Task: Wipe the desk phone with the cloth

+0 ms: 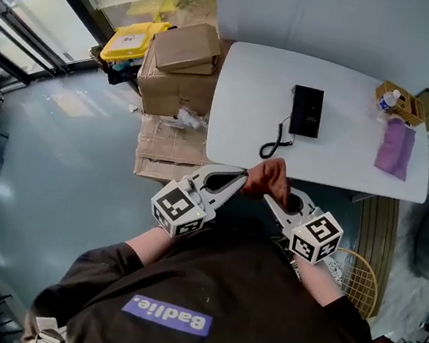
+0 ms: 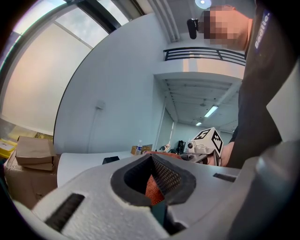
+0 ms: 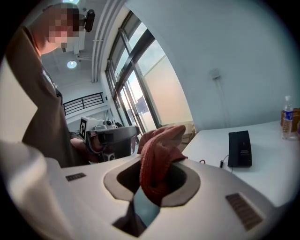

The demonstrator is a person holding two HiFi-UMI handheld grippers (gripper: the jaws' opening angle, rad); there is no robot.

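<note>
Rust cloth (image 1: 268, 179) clenched in left tongs (image 1: 239, 177) and right tongs (image 1: 272, 204), by table (image 1: 345, 159) edge.

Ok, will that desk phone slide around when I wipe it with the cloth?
Probably yes: the desk phone lies flat on a smooth white table, nothing bracing it. Its coiled cord lies slack, so it likely won't anchor it. Low and flat, it's unlikely to tip.

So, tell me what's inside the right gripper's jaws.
The red cloth, bunched and pinched there; its other end sits in the left gripper. The jaws cover its pinched part.
</note>
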